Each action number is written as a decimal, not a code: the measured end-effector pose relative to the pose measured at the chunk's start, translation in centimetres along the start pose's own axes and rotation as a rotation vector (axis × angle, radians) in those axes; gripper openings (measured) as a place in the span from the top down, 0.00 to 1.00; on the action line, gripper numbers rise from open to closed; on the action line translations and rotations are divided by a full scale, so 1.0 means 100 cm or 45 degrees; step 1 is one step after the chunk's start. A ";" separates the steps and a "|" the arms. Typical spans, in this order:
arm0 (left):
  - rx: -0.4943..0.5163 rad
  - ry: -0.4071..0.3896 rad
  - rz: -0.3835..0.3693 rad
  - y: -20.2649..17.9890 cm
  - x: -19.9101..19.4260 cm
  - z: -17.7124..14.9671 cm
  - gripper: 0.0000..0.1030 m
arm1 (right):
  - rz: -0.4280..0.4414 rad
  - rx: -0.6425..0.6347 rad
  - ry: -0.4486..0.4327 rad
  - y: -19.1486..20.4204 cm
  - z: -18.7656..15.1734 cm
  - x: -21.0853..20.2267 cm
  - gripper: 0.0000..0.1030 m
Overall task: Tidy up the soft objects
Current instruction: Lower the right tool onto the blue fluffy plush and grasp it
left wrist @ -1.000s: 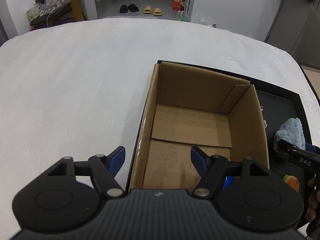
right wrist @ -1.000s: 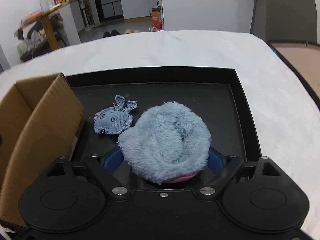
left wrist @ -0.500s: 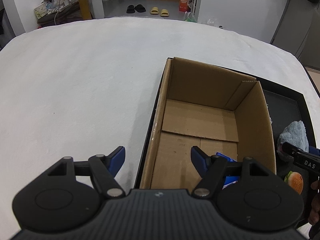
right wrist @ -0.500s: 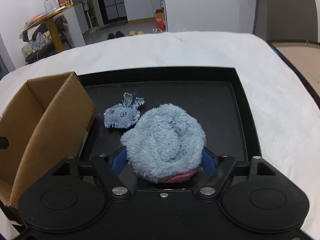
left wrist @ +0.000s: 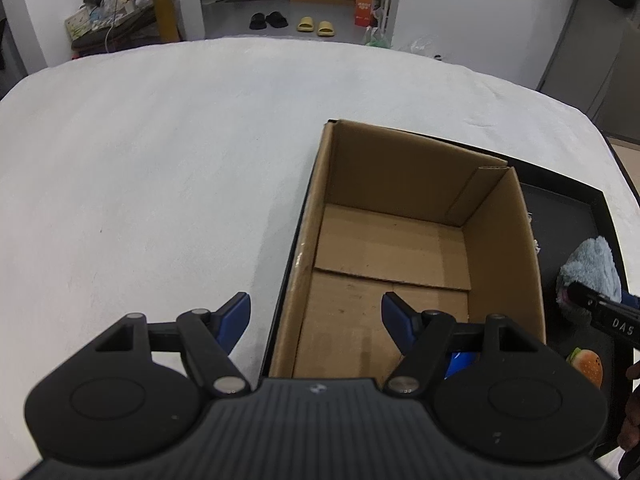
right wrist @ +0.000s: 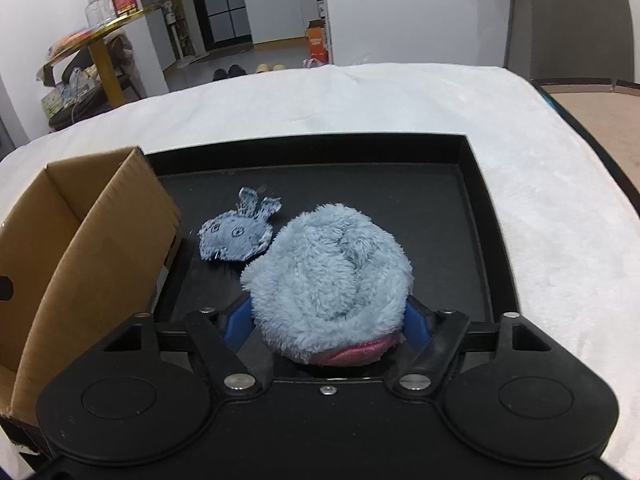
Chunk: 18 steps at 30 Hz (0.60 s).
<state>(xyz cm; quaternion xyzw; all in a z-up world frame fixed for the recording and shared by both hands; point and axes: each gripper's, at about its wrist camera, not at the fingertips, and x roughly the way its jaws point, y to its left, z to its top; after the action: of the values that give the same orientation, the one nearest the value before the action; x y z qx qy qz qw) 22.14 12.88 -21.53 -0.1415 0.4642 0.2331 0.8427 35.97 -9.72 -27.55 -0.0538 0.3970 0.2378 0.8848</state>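
Our right tongs (right wrist: 328,320) are closing around the fluffy blue plush (right wrist: 328,276), their blue pads at its sides, near the front edge of the black tray (right wrist: 476,216). A denim patch toy (right wrist: 236,236) lies just beside it, toward the cardboard box (left wrist: 496,240). Our left tongs (left wrist: 316,312) hang open and empty over the box's near left wall.

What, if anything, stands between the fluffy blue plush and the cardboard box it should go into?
Only the cardboard box's own right wall, which rises above the black tray; the fluffy blue plush, between the closing right gripper's fingers, must be lifted over it.
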 end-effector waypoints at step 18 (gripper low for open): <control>-0.038 -0.038 -0.015 0.011 -0.012 0.002 0.31 | -0.005 -0.015 -0.118 0.015 0.014 -0.036 0.32</control>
<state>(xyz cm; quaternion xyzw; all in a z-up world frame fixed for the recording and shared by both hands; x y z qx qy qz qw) 21.09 13.60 -20.45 -0.1531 0.4471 0.2371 0.8488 34.24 -9.35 -23.84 -0.0488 0.3539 0.2405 0.9025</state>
